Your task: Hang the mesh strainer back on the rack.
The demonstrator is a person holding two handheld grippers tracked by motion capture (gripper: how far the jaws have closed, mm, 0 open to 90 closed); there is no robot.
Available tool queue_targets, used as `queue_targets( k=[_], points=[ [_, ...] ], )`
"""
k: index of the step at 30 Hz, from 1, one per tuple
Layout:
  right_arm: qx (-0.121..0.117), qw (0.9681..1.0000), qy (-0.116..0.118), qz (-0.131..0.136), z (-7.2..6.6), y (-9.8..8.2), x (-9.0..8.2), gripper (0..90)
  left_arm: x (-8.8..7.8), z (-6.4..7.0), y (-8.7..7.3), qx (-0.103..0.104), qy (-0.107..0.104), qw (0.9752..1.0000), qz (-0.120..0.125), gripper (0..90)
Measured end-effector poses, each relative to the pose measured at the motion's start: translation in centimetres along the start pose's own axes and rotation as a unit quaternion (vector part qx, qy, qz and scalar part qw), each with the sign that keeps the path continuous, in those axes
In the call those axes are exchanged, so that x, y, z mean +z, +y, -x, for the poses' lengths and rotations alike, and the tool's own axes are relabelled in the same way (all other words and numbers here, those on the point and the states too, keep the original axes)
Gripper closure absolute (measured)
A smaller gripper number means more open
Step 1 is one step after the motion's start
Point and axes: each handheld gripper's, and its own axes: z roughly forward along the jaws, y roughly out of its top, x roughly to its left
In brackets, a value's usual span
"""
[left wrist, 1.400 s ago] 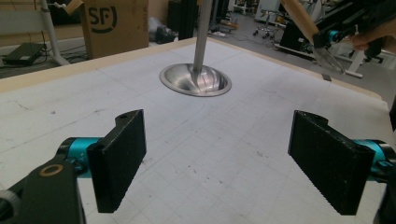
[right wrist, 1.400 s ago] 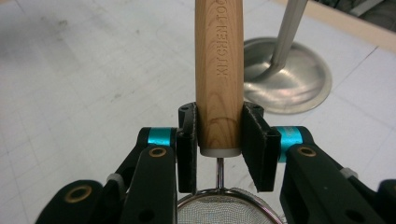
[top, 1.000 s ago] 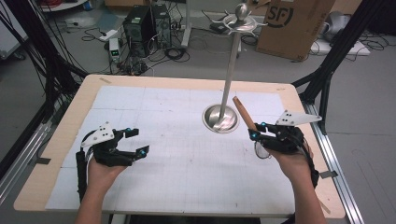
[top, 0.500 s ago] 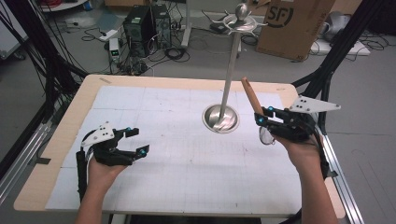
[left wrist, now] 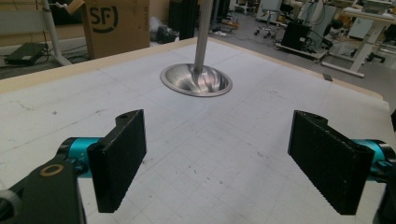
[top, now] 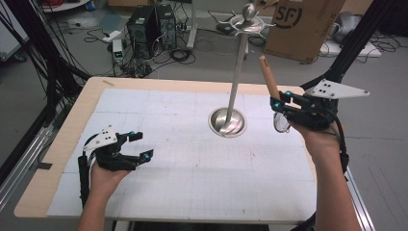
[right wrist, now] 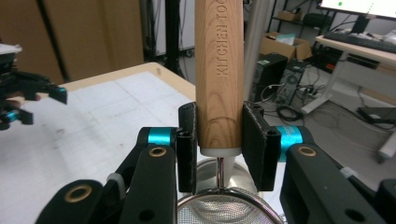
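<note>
- High view: your right gripper (top: 279,103) is raised over the right side of the white gridded table mat (top: 192,159), clamped on a small strainer with a light wooden handle (top: 267,77).
- Handle points up and tilts slightly toward the far side; the round wire-mesh bowl (top: 280,122) hangs below the jaws, just under your hand.
- Right gripper view: both black jaws press flat on the wooden handle (right wrist: 219,70) near its lower end, one each side. "KITCHEN TOO…" is stamped along the wood, rest cut off. A thin metal neck runs from the handle's white end cap down to the mesh rim (right wrist: 229,200) at the bottom edge.
- Tall silver metal stand (top: 239,62) with a round dished base (top: 227,122) sits near table centre, slightly right. It has a ball on top with hook arms (top: 248,21) around it. Strainer is just right of the pole, not touching it as far as I can tell.
- Your left gripper (top: 137,144) is low over the near-left part of the mat, jaws spread wide, nothing between them.
- Left gripper view: both jaw pads (left wrist: 119,163) stand well apart with bare mat between; stand base (left wrist: 196,80) ahead, well clear.
- Brown cardboard box (top: 305,26) marked "SF" is on the floor beyond the table.
</note>
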Motion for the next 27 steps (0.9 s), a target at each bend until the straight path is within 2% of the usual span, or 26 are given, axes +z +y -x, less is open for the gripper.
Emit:
queue_targets(
  k=[5,13,15,16,27],
  points=[
    [-0.003,0.9999,-0.009,0.012,0.4,1.2,-0.2,68.6,0.0,0.0,0.0,0.000,0.001,1.0000,-0.001,19.9],
    [-0.014,0.9996,-0.024,0.008,1.0,3.2,0.0,68.5,0.0,-0.1,0.0,0.000,0.001,1.0000,-0.002,19.9],
    [-0.005,0.9997,-0.025,0.006,1.0,3.4,0.1,68.5,-0.1,-0.1,0.0,-0.002,0.001,1.0000,-0.001,19.9],
    [-0.013,0.9995,-0.026,0.010,1.2,3.5,0.2,68.5,-0.1,-0.1,0.0,-0.002,0.002,1.0000,-0.001,19.9],
    [-0.017,0.9994,-0.031,-0.003,1.6,4.3,1.5,68.5,-0.1,-0.2,-0.1,-0.001,0.003,1.0000,-0.003,19.9]
  ],
)
